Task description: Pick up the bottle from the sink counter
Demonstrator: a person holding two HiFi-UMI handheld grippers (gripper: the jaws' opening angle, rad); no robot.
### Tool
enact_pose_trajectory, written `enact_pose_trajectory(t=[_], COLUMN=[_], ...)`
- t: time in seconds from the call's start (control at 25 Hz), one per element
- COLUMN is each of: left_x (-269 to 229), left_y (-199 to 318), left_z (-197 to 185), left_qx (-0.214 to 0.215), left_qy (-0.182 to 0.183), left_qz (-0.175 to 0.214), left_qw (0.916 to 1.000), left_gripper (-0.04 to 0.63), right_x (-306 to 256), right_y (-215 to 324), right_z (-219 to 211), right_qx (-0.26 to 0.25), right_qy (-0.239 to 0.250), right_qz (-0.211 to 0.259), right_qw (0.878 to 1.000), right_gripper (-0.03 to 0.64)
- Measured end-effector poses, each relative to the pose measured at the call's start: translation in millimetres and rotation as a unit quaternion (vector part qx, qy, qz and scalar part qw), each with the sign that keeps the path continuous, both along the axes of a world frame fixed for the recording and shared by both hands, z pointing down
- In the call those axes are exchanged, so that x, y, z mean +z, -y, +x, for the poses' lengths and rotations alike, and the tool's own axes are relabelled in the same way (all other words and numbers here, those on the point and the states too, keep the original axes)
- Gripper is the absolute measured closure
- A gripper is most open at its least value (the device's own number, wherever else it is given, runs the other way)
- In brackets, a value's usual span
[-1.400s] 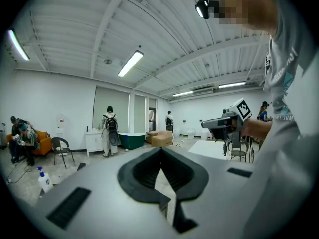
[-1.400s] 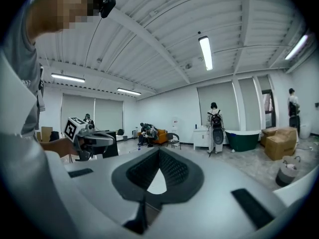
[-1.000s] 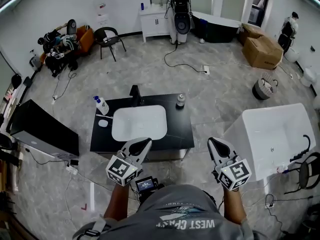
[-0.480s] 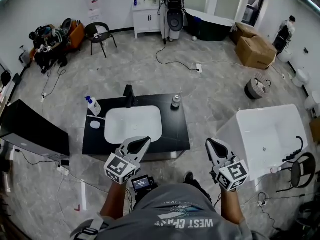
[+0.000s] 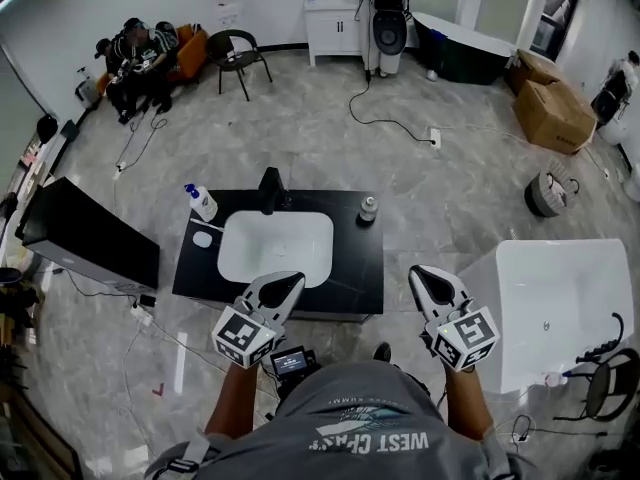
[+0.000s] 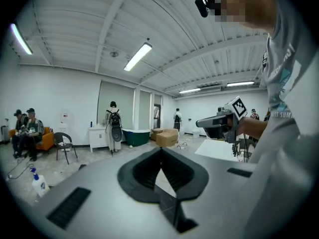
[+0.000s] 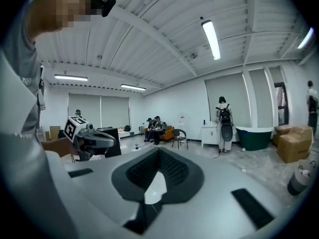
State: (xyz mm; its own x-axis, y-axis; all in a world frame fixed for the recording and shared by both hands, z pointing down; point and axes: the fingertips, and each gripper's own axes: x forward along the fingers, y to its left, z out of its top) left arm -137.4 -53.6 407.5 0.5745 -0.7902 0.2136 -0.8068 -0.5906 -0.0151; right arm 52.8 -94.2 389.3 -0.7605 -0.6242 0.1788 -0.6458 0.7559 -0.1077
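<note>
A black sink counter with a white basin and a black tap stands in front of me. At its back left corner is a white bottle with a blue pump, which also appears low on the left in the left gripper view as the pump bottle. At the back right stands a small clear bottle with a grey cap. My left gripper hovers over the counter's front edge, shut and empty. The right gripper is off the counter's front right corner, shut and empty.
A white bathtub stands to the right of the counter and a black cabinet to the left. A small white dish lies beside the basin. Cables trail over the floor. People sit at the far left wall.
The head view has swung and the counter's front edge now lies a little nearer to both grippers. Both stay shut and empty.
</note>
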Motion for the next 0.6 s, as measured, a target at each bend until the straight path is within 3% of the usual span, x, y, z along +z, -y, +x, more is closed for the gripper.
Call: enact_pose_trajectory(t=[0.6], left_x=[-2], left_y=[17], left_z=[37], left_qx=[-0.099], left_qy=[0.021], left_qz=[-0.009], left_qw=[0.9948], left_gripper=[0.591], right_x=[10], right_y=[58], right_z=[24], right_qx=[-0.101], right_qy=[0.020], right_qz=[-0.010], right_qw=[0.995], right_gripper=[0.614])
